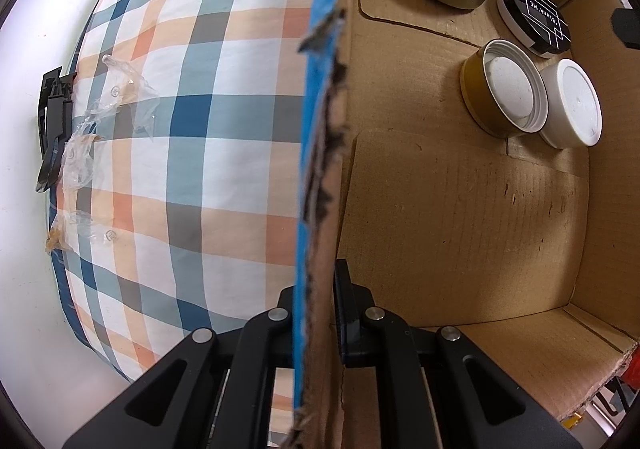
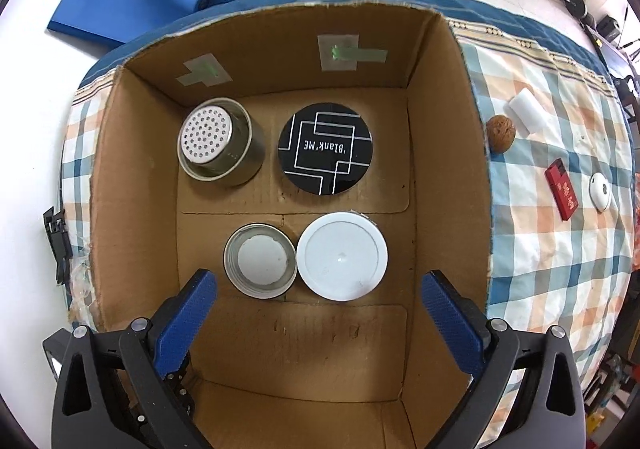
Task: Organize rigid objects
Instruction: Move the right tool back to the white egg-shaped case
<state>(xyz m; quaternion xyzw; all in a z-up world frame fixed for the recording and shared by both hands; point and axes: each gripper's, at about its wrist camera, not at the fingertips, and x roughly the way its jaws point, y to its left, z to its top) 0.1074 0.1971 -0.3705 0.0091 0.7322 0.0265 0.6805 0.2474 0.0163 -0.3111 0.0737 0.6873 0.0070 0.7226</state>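
Four round containers sit in cardboard box (image 2: pixel 256 49). Left hand-held gripper (image 1: pixel 316 313) clenched on box wall; right hand-held gripper (image 2: pixel 318 323) released, empty. Walnut (image 2: pixel 500 132), red case (image 2: pixel 562 189) beyond its right finger, unpacked.

Right wrist view: cardboard box (image 2: pixel 448 153) seen from above, right gripper (image 2: pixel 318 323) over it, jaws spread wide, nothing between them.

Box floor holds four items in two rows. Far row: metal tin with perforated lid (image 2: pixel 218 147), black round lid marked 'Blank'ME (image 2: pixel 325 148). Near row: upturned cap with white liner (image 2: pixel 261 260) touching white round lid (image 2: pixel 342 256). Outside, on the checked cloth (image 2: pixel 560 249): walnut (image 2: pixel 500 132), white block (image 2: pixel 527 111), red pack (image 2: pixel 562 189), small white disc (image 2: pixel 599 192).
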